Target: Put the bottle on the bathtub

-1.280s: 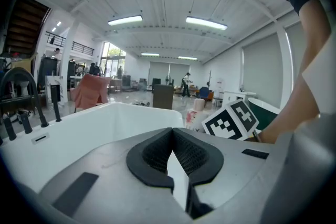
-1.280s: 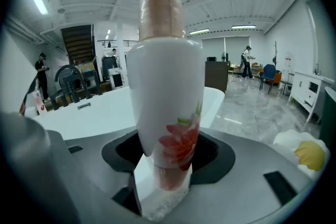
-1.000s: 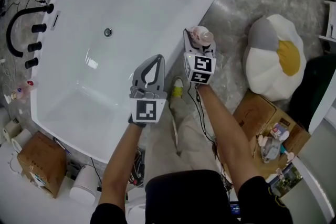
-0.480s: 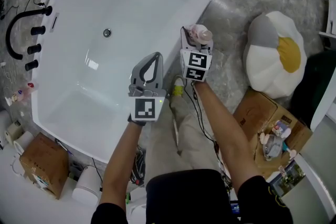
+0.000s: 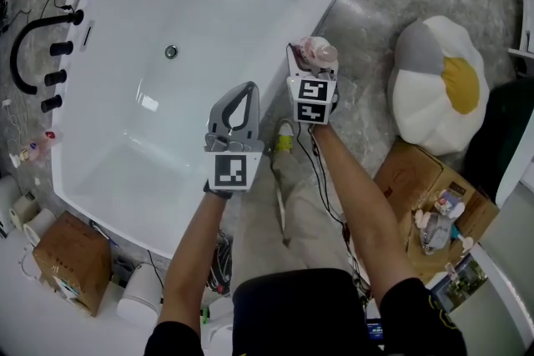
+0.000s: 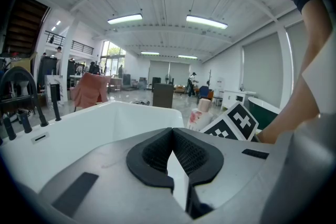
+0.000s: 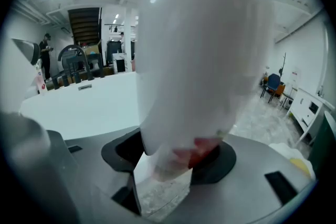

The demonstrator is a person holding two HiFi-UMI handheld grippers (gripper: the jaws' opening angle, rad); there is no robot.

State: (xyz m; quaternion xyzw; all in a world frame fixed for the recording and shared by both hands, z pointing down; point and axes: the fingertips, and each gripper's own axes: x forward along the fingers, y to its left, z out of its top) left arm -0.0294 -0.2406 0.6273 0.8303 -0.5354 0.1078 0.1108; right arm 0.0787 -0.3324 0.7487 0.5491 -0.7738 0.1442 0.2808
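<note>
A pale pink and white bottle [image 5: 319, 52] with a tan cap stands upright between the jaws of my right gripper [image 5: 313, 57], which is shut on it. It hangs just beyond the near right rim of the white bathtub [image 5: 234, 12], above the grey floor. In the right gripper view the bottle [image 7: 205, 60] fills the middle and hides the fingertips of the right gripper [image 7: 170, 152]. My left gripper [image 5: 249, 90] is shut on nothing, above the tub's near rim. The left gripper view shows the left gripper [image 6: 171, 131] with its pads meeting, and the bottle [image 6: 198, 117] to the right.
Black tap fittings [image 5: 46, 37] line the tub's left side, and a drain [image 5: 171, 52] sits in its floor. An egg-shaped cushion [image 5: 438, 87] lies on the floor at the right. An open cardboard box [image 5: 434, 204] of small items is at lower right, another box [image 5: 67, 258] at lower left.
The right gripper has tilted a little with the bottle and edged slightly toward the tub. The left gripper has hardly moved.
</note>
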